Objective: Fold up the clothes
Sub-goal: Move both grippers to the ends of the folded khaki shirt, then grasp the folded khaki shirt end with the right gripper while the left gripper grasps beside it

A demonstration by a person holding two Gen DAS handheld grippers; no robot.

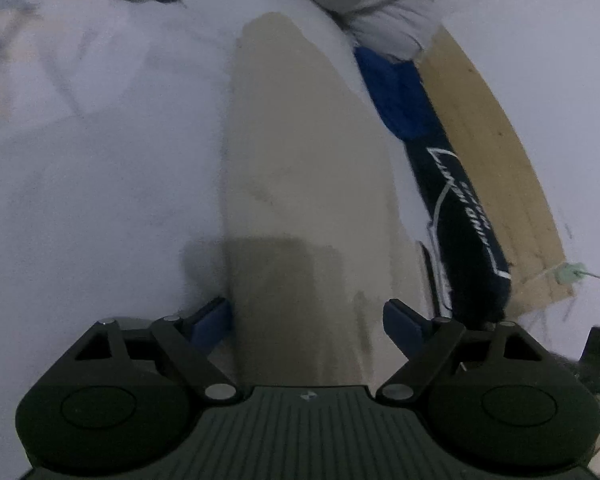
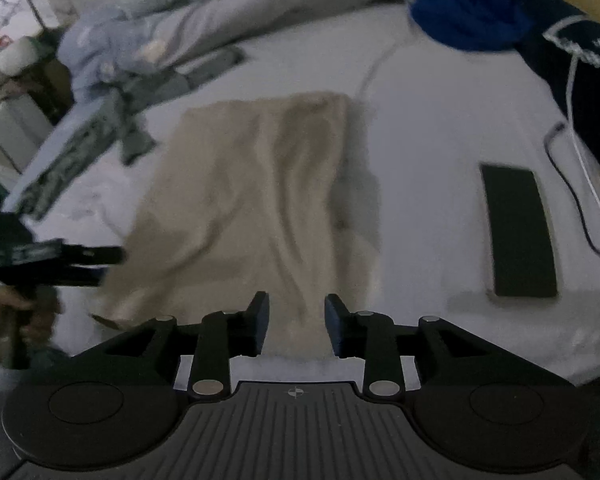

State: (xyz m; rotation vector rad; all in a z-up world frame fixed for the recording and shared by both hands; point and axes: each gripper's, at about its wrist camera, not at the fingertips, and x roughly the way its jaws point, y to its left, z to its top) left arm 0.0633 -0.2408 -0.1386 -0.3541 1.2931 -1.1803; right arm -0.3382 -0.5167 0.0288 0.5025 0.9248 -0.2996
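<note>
Directly ahead of the right gripper [image 2: 296,326], whose jaws stand partly apart and empty, lies the beige garment [image 2: 260,200], its near hem just below the fingertips. Off to its left the left gripper [image 1: 306,318] hangs wide open over the same cloth. Probably best: pinch both near corners evenly, lift little, and carry them straight forward, clear of the phone [image 2: 518,232] to the right.
</note>
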